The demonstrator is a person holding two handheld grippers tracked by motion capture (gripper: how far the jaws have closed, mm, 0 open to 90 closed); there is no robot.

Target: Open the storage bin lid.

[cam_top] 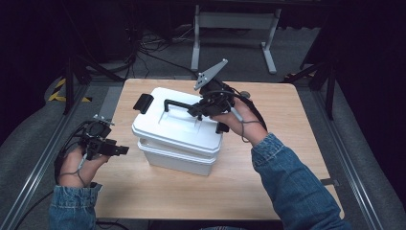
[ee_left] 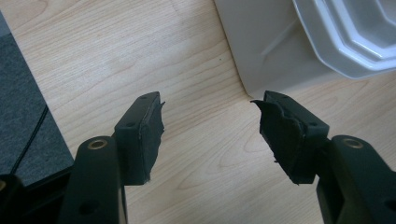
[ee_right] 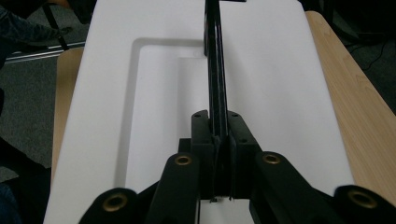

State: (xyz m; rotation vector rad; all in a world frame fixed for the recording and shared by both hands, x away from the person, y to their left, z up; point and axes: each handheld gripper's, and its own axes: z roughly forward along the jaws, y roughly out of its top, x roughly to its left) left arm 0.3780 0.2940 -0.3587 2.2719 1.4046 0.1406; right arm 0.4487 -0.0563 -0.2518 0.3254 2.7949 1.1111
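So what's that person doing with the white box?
A person holds a gripper in each hand at a wooden table. The right gripper is clamped on the black handle of the white box, whose lid looks raised a little off the base at the near edge. The left gripper hangs open over the table beside the box, holding nothing. A black latch sticks out at the box's far left end.

right gripper (ee_right: 219,140) clamped on black handle (ee_right: 215,70); white lid (ee_right: 280,84) beneath, wooden table (ee_right: 355,93) beside
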